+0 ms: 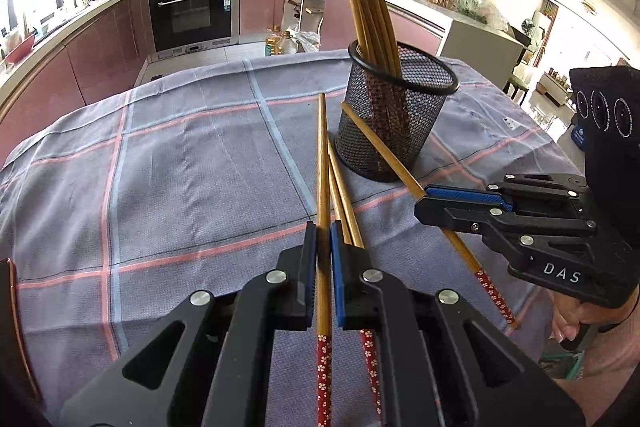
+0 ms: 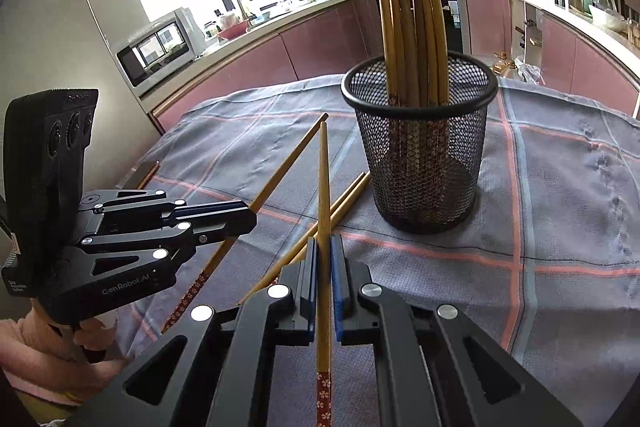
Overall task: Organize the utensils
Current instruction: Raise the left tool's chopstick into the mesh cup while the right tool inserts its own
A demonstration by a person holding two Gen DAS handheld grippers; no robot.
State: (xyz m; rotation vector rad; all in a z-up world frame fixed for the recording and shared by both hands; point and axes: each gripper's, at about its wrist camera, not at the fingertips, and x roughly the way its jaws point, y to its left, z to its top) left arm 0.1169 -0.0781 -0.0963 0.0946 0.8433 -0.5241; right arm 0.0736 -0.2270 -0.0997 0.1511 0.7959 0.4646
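Left wrist view: the left gripper point(image 1: 323, 239) is clamped on one chopstick point(image 1: 323, 163), two more chopsticks point(image 1: 345, 199) lying just beneath on the cloth point(image 1: 168, 163). The right gripper point(image 2: 324, 247) pinches another chopstick point(image 2: 324, 183) — beyond stands the mesh cup point(image 2: 420, 155), upright, holding a bundle of chopsticks point(image 2: 408, 19).

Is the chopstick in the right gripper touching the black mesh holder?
Apart. In the left wrist view the chopstick held by the right gripper passes in front of the mesh holder; the right wrist view shows cloth between them plainly.

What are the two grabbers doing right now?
Left gripper: shut on one chopstick.
Right gripper: shut on another chopstick.
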